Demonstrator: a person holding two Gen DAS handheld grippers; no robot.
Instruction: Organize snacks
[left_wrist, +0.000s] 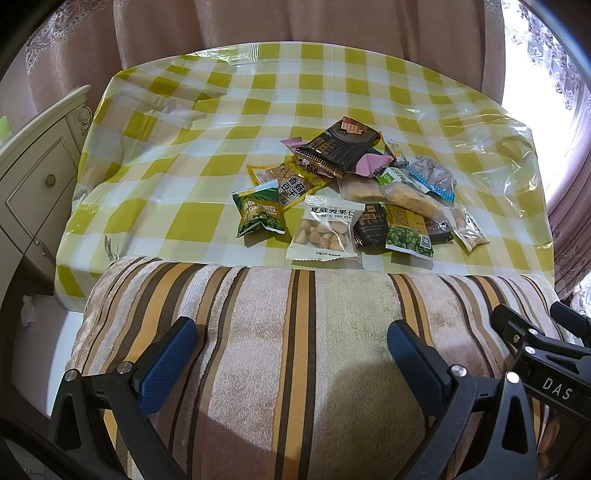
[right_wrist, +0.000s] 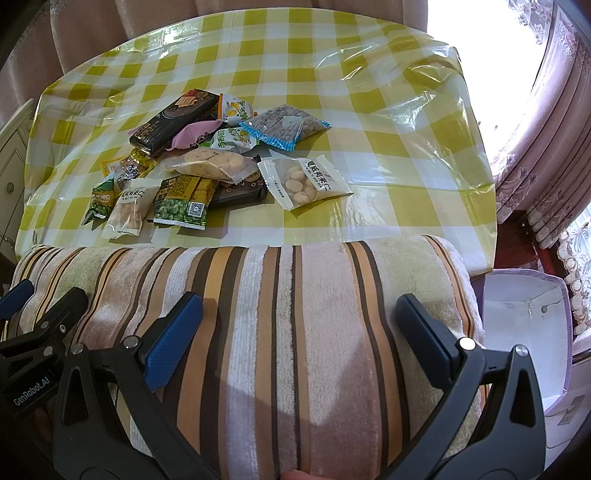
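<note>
A heap of small snack packets lies on the yellow-checked tablecloth (left_wrist: 184, 122). A long black packet (left_wrist: 338, 146) tops the heap. At the front lie a green pea packet (left_wrist: 260, 216), a white nut packet (left_wrist: 325, 229) and a yellow-green pea packet (left_wrist: 408, 230). In the right wrist view a second white nut packet (right_wrist: 304, 181) sits apart to the right of the heap, near a blue-edged clear packet (right_wrist: 282, 127). My left gripper (left_wrist: 291, 354) and right gripper (right_wrist: 301, 328) both hang open over a striped cushion (left_wrist: 295, 350), well short of the snacks, holding nothing.
The striped cushion (right_wrist: 295, 314) runs along the table's near edge. A cream drawer cabinet (left_wrist: 37, 173) stands to the left. A white bin with a lilac rim (right_wrist: 524, 332) sits low at the right. Pink curtains (left_wrist: 332, 22) hang behind the table.
</note>
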